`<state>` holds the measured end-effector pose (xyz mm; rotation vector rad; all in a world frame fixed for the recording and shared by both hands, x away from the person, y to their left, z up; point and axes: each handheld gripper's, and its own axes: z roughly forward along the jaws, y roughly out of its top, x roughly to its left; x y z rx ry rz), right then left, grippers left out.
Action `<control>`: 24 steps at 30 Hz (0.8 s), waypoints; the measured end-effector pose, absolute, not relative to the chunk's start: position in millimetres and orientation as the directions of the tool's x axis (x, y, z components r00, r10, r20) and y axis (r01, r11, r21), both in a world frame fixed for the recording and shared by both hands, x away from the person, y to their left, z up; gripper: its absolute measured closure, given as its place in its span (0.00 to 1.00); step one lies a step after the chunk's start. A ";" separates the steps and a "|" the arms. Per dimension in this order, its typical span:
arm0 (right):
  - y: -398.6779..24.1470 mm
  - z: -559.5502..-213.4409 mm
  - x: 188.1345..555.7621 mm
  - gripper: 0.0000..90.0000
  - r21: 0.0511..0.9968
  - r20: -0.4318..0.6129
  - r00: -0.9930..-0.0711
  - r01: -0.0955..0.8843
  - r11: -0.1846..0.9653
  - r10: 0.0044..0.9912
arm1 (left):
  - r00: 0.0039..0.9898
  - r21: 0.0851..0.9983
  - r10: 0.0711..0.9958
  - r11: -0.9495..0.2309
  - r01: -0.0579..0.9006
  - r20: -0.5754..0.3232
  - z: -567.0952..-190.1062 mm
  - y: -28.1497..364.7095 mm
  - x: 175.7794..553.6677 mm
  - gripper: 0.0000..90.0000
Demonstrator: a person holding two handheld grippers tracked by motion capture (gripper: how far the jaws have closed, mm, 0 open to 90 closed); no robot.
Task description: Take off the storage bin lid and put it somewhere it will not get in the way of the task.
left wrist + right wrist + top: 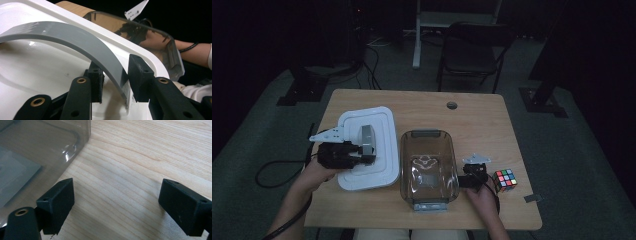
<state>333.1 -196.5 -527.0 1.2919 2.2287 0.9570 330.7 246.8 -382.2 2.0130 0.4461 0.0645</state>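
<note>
here, grey handle (75, 42) pinched in left claw (115, 82)

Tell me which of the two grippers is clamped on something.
The left gripper: it grips the white lid's grey arched handle. The right gripper stands open over bare wood.

Dim high view, dark surroundings; both gripper views bright and sharp.

Left gripper (115, 82) clamped on the end of a curved grey handle (75, 40), white lid (30, 75) beneath it, clear tub (160, 42) just beyond the lid's rim, strip of wooden worktop (72, 6), forearm behind the tub (192, 51)
</note>
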 end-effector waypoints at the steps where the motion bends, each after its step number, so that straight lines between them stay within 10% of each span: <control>1: -196.5 -527.0 333.1 0.14 0.724 0.004 -0.498 0.600 0.342 0.867 | 0.930 0.870 0.338 -0.404 0.283 -0.146 -382.2 246.8 330.7 0.74; 24: -196.6 -527.0 333.1 0.15 0.723 0.004 -0.499 0.600 0.342 0.867 | 0.919 0.812 0.327 -0.460 0.360 -0.221 -474.1 233.7 345.7 0.76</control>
